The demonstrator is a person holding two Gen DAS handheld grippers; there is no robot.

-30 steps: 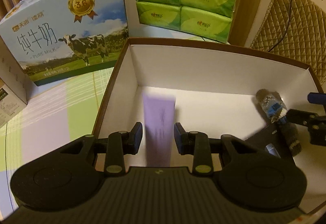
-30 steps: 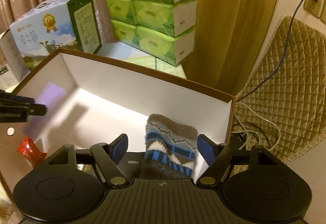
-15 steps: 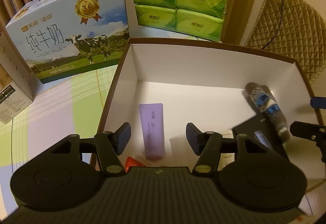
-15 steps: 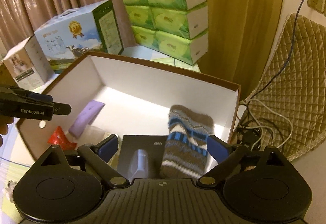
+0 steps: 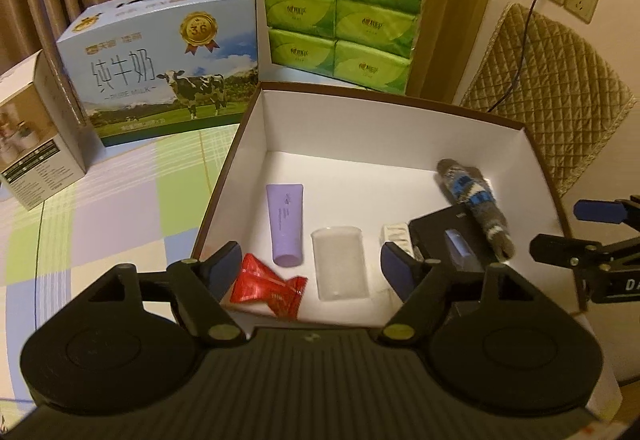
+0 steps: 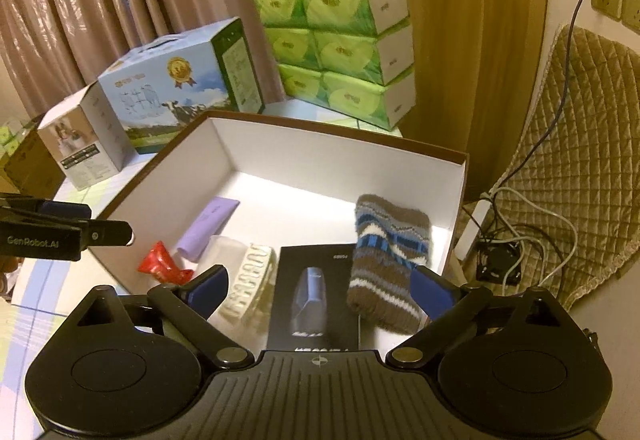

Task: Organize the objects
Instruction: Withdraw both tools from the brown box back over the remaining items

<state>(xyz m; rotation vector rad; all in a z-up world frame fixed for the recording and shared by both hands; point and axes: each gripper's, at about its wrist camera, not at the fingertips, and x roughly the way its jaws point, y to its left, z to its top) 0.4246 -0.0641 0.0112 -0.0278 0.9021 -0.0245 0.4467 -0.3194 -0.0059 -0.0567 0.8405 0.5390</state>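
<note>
A brown-rimmed white box (image 5: 256,112) (image 6: 304,120) holds a purple tube (image 5: 285,222) (image 6: 208,226), a red wrapper (image 5: 266,286) (image 6: 160,264), a clear plastic cup (image 5: 340,262), a cream hair clip (image 6: 248,282), a black carton (image 6: 316,296) (image 5: 452,236) and a striped knit sock (image 5: 476,200) (image 6: 390,260). My left gripper (image 5: 310,268) hangs open above the box's near left part, nothing between its fingers. My right gripper (image 6: 320,286) is open too, over the black carton and sock, empty. Each gripper shows at the edge of the other's view.
Behind the box stand a blue milk carton (image 5: 160,64) (image 6: 176,88), a stack of green tissue packs (image 5: 340,12) (image 6: 336,48) and a small white box (image 5: 32,136). A checked tablecloth (image 5: 100,208) lies to the left. A quilted chair (image 6: 580,168) and cables (image 6: 516,232) sit on the right.
My left gripper let go of the purple tube, which now lies in the box, and opened wide. Both grippers have pulled back and up; the sock lies released.
</note>
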